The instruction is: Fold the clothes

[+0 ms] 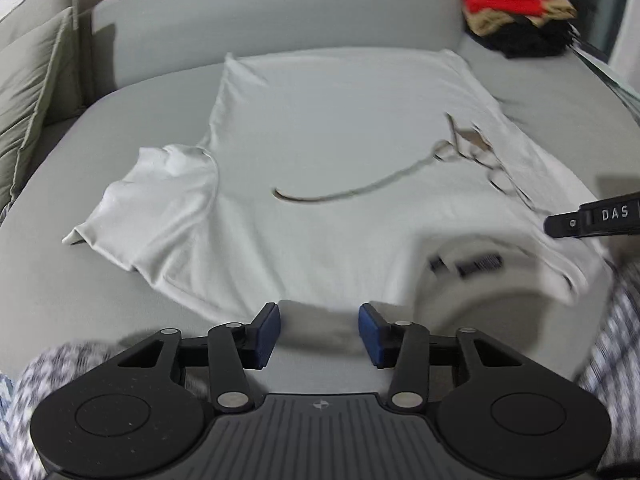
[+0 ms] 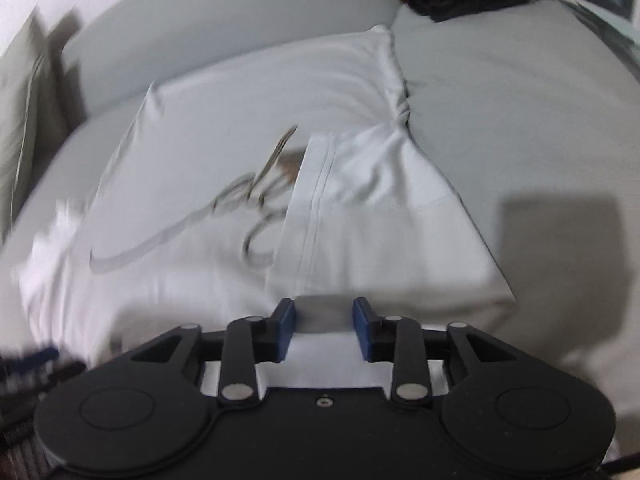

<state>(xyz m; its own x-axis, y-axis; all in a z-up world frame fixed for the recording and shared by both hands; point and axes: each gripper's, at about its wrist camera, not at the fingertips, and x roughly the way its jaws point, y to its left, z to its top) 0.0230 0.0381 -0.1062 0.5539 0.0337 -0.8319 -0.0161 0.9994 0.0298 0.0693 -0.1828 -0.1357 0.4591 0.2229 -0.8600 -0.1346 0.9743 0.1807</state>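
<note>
White T-shirt (image 1: 320, 168) lies flat on the grey bed (image 1: 60, 300), just ahead of both grippers. Right sleeve (image 2: 360, 216) is already folded in, directly ahead of the right gripper (image 2: 324, 328): jaws partly apart, cloth under them, nothing pinched. Left gripper (image 1: 319, 334) is part-open and empty at the near hem. Next, I'd say: pinch the left sleeve (image 1: 160, 200) ahead-left, fold inward, keep edges parallel.

1 white cotton t-shirt (image 1: 320, 152) w/ grey script print, spread mid-bed, 1 grey bed sheet (image 1: 280, 28) under it, 2 grey-green pillows (image 1: 32, 80) far left, 1 pile of red, tan & black clothes (image 1: 516, 12) far right, 2 black grippers w/ blue pads
</note>
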